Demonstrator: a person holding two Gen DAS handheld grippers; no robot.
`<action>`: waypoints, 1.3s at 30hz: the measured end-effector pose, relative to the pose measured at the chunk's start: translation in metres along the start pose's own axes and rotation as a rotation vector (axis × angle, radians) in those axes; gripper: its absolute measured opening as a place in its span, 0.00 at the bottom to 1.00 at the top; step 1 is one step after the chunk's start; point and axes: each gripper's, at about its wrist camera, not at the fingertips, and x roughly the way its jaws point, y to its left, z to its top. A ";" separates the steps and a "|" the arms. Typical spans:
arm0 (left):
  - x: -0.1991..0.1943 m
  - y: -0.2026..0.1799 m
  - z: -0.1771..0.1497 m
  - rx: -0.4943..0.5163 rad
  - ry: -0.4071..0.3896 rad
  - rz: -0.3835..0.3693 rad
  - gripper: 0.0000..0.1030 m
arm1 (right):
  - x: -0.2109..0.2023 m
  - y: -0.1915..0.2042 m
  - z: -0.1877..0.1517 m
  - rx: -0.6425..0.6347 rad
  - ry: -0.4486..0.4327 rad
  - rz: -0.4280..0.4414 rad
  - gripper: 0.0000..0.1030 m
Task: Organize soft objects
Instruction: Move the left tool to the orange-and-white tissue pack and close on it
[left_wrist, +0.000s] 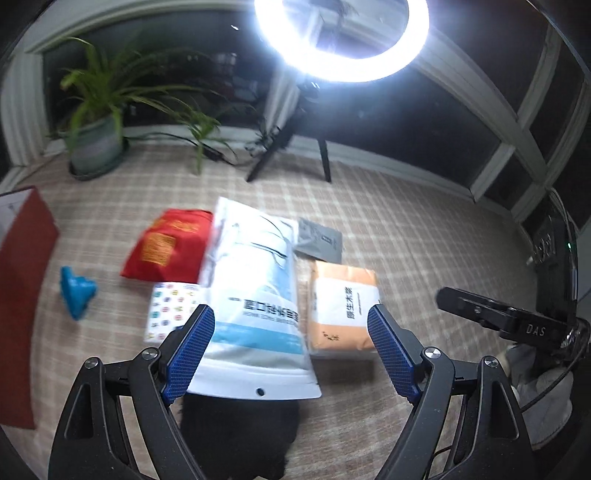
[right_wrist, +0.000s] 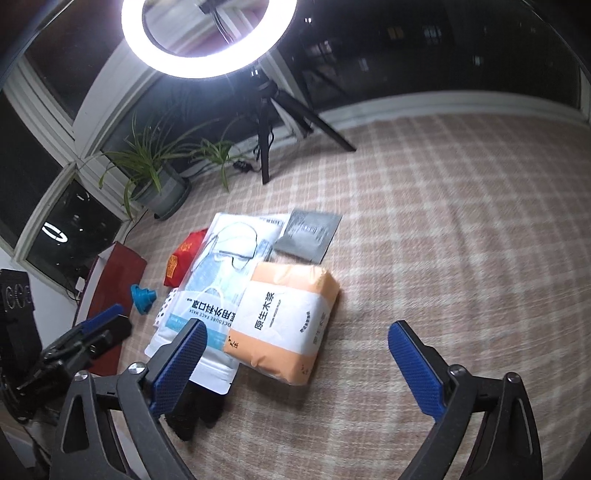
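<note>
I hold both grippers, left and right, spread and empty above the face-mask bag and orange tissue pack (touching), so grabbing one may drag both.

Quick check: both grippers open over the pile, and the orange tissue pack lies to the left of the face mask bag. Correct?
Not quite. The orange tissue pack lies to the right of the face mask bag, as the right wrist view shows. Both the left gripper and right gripper are open.
</note>
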 end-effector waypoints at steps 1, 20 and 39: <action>0.005 -0.001 0.000 0.007 0.015 -0.014 0.82 | 0.005 -0.002 0.001 0.011 0.016 0.011 0.90; 0.089 -0.027 0.004 0.133 0.226 -0.175 0.65 | 0.066 -0.031 0.012 0.190 0.185 0.170 0.57; 0.121 -0.033 -0.001 0.144 0.356 -0.222 0.57 | 0.094 -0.028 0.010 0.135 0.283 0.151 0.40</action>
